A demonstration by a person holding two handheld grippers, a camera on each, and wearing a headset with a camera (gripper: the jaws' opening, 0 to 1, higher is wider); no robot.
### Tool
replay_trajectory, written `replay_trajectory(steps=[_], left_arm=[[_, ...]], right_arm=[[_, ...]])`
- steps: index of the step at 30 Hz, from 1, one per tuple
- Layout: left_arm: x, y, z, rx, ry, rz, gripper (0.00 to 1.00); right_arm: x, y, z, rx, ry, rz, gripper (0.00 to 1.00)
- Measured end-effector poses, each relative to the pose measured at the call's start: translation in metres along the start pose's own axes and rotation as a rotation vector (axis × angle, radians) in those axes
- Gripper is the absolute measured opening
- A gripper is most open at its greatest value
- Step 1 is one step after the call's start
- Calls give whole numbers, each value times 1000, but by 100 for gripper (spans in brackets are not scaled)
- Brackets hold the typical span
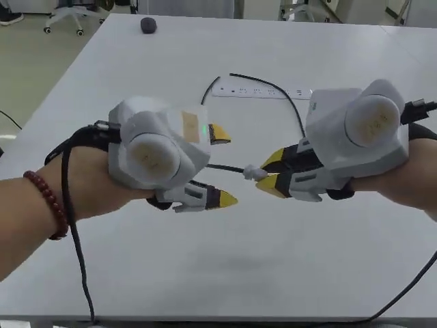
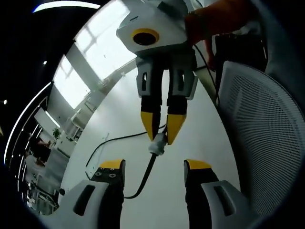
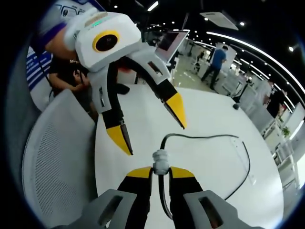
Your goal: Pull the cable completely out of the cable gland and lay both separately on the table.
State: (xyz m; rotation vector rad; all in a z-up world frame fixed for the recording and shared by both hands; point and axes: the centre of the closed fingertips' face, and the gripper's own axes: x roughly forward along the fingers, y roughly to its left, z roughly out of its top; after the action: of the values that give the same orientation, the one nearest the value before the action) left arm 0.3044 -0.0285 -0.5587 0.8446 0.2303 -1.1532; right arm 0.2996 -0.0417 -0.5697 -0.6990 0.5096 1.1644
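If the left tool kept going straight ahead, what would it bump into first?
Probably the white cable gland, pinched by the right tool straight ahead; the black cable runs between the open jaws of the left tool.

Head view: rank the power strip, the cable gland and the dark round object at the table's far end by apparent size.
Largest: power strip, clearly.
Then: cable gland and dark round object look about alike. The object lies farther from the camera, so I leave them unranked.

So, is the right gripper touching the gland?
Touching. In the right gripper view the right gripper is shut on the white gland, a yellow tip pressing each side.
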Motion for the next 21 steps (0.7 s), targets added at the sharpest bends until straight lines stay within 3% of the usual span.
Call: replay_trajectory(steps=[1,2,3,4,5,6,8,11,12,14,21], left_arm=[[1,2,5,8,-30,-3,50],[1,2,4,-2,-32,-10,50],[2,1,12,-5,-89,-34,51],[2,4,12,-44,-97,-26,51],[1,8,10,-41,-92,-23,50],[1,9,13,-26,-118,-32,50],[2,14,9,-49,-109,-21,50],[2,8,7,-14,-95,-51,49],[3,5,6,34,-87,-67,48],[4,1,3,45,-71,-89,46],[9,-8,7,52,-91,-118,45]], right_arm=[[0,1,1,0,-1,6,8],[-1,1,2,3,-4,7,8],[-1,1,3,7,-7,9,8],[-1,2,3,9,-7,11,8],[-1,2,4,10,-10,10,8],[-1,2,4,13,-12,11,8],[-2,2,2,15,-8,13,8],[-2,3,0,14,-1,19,8],[-2,4,-1,13,-1,19,8],[-2,4,-2,17,2,23,8],[0,6,-2,17,5,30,8]])
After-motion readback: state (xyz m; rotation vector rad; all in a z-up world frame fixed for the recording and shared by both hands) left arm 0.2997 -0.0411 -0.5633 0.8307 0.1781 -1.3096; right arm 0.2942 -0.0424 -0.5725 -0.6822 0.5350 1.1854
